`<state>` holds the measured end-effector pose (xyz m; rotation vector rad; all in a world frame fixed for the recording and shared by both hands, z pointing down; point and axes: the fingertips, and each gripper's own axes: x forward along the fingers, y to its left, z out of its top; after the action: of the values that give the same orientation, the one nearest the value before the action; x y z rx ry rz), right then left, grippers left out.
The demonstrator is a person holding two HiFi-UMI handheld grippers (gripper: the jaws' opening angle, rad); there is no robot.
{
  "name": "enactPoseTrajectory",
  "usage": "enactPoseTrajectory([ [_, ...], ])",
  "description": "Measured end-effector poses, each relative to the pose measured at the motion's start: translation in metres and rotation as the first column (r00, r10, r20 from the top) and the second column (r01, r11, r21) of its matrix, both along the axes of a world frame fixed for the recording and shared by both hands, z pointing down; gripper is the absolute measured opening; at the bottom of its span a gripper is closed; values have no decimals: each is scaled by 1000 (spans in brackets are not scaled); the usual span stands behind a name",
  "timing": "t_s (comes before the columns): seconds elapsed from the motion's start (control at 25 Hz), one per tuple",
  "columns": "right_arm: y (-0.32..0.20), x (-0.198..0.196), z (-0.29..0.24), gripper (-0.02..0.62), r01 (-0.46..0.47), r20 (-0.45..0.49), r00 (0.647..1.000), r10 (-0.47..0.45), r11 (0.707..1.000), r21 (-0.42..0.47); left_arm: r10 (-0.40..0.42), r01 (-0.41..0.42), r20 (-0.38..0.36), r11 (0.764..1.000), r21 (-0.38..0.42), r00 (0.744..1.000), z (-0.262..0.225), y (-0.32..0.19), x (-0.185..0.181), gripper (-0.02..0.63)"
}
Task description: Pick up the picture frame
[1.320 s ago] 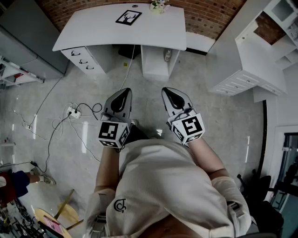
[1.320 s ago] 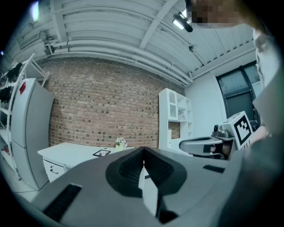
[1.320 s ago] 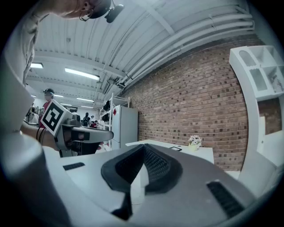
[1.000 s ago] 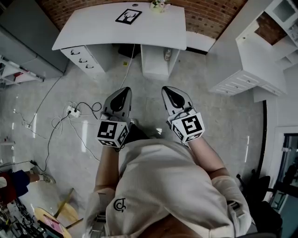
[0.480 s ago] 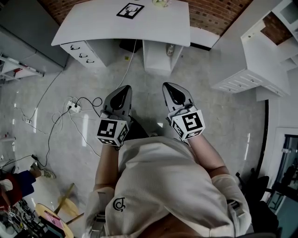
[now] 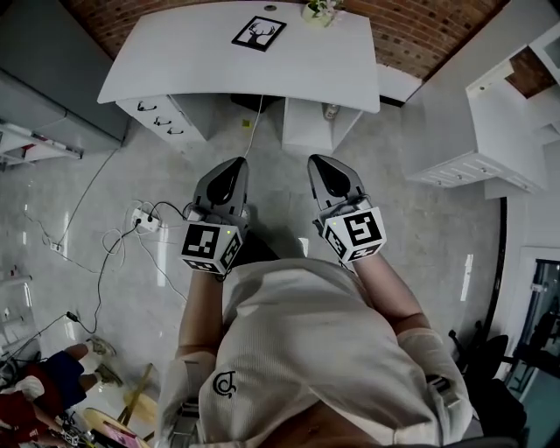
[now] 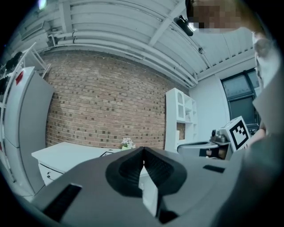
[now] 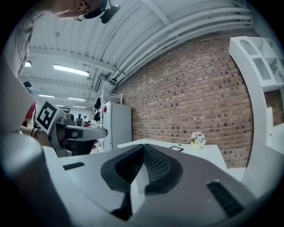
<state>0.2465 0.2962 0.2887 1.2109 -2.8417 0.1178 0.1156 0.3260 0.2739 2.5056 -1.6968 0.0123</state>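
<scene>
The picture frame point(image 6: 260, 33), black with a white deer print, lies flat on the white desk point(image 6: 201, 61) against the brick wall. It shows small and dark in the left gripper view point(image 7: 105, 153) and the right gripper view point(image 8: 177, 148). My left gripper point(image 6: 230, 166) and right gripper point(image 6: 320, 163) are held side by side over the floor, pointing level at the desk and well short of it. Both are shut with nothing between the jaws, as the left gripper point(image 7: 143, 150) and right gripper point(image 8: 143, 146) views show.
A small flower pot point(image 6: 320, 10) stands on the desk right of the frame. Desk drawers point(image 6: 162, 118) hang at left. A power strip with cables point(image 6: 144, 219) lies on the floor at left. A white shelf unit point(image 6: 490, 114) stands right, a tall cabinet point(image 8: 113, 124) left.
Both grippers have travelled forward toward the desk, which now sits lower and larger in the head view. Their jaws stayed shut.
</scene>
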Motion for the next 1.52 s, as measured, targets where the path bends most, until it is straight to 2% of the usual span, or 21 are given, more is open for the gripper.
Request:
enactPoseTrajectory([
  [0.4, -127, -123, 0, 8, -116, -7, 993, 116, 992, -49, 118, -118, 17, 993, 13, 993, -12, -127, -129, 14],
  [0.68, -198, -173, 6, 8, -196, -31, 981, 194, 977, -88, 146, -146, -16, 989, -14, 989, -7, -201, -197, 14],
  [0.92, -240, -185, 21, 8, -228, -79, 973, 219, 965, -133, 158, -159, -37, 987, -15, 987, -1, -244, -213, 14],
  [1.16, -294, -188, 41, 8, -219, -109, 973, 204, 963, -154, 148, -148, -14, 989, -23, 989, 12, -293, -215, 14],
  [1.52, -424, -184, 57, 8, -190, -131, 977, 165, 960, -204, 129, -129, 3, 991, -31, 992, 18, -413, -209, 14],
])
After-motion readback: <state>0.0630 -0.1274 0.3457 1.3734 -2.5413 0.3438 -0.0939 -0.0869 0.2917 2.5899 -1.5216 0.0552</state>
